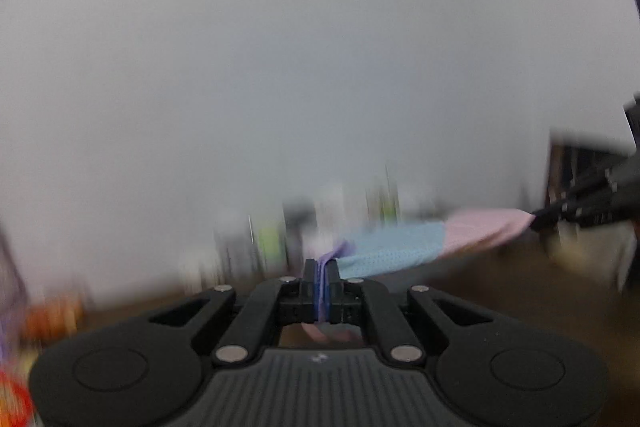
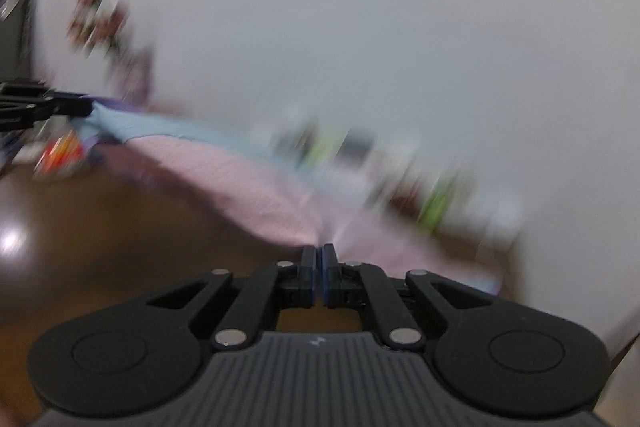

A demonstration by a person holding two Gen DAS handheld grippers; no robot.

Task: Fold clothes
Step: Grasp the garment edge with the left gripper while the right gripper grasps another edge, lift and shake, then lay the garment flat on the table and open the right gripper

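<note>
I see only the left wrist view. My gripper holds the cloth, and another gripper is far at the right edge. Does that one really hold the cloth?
Observer: Yes. The right gripper is shut on the pink end of the cloth.
Operator: What is under the cloth?
Observer: A brown glossy floor; the cloth hangs above it, stretched to the left gripper.
Operator: Is the pink part wide?
Observer: Yes, pink fills most of the near span.

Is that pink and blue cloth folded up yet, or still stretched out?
Stretched out. The cloth hangs in the air between the left tongs and right tongs, each pinching one end.
</note>
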